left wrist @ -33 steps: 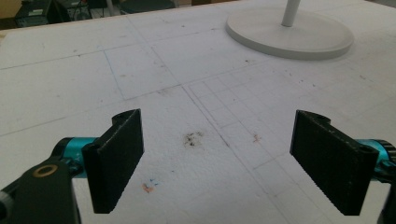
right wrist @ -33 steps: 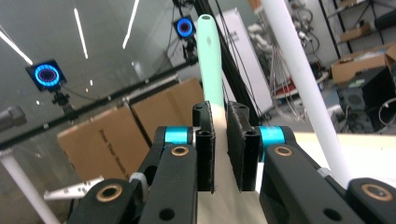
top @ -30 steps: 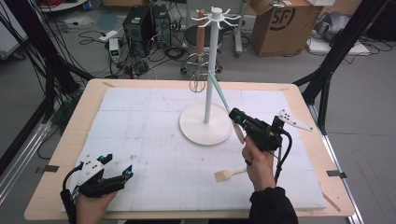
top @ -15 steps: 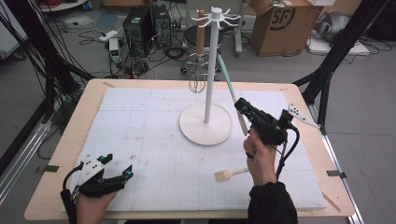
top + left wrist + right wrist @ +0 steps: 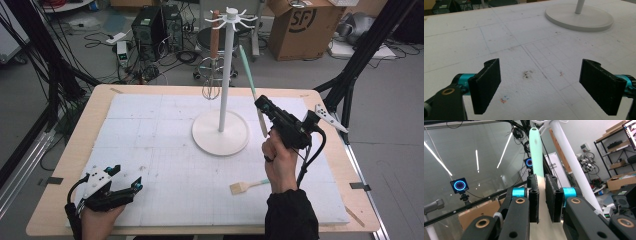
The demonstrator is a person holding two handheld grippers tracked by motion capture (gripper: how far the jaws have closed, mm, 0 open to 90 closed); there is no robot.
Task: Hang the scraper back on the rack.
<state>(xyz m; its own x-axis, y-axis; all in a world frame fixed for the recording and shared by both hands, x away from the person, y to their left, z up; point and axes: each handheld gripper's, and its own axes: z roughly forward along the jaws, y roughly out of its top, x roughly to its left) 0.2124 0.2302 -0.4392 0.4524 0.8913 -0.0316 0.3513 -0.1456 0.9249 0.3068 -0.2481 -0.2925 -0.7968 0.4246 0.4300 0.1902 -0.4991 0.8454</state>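
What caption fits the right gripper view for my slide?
Right gripper shut on a mint-handled utensil, raised beside the white rack pole.

Grey floor (image 5: 60,107) strewn with cables (image 5: 165,57), cardboard box (image 5: 299,27) beyond the table.

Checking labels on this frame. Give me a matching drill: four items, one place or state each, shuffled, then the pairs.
Items:
1. mint-handled utensil
2. whisk
3. small brush
4. left tongs

Places or states:
A. lying flat on the table
B. hanging from the white stand
C. open, nothing between them
D. clamped in the right tongs, raised towards the hooks

Pairs: 1-D, 2-B, 3-A, 4-C
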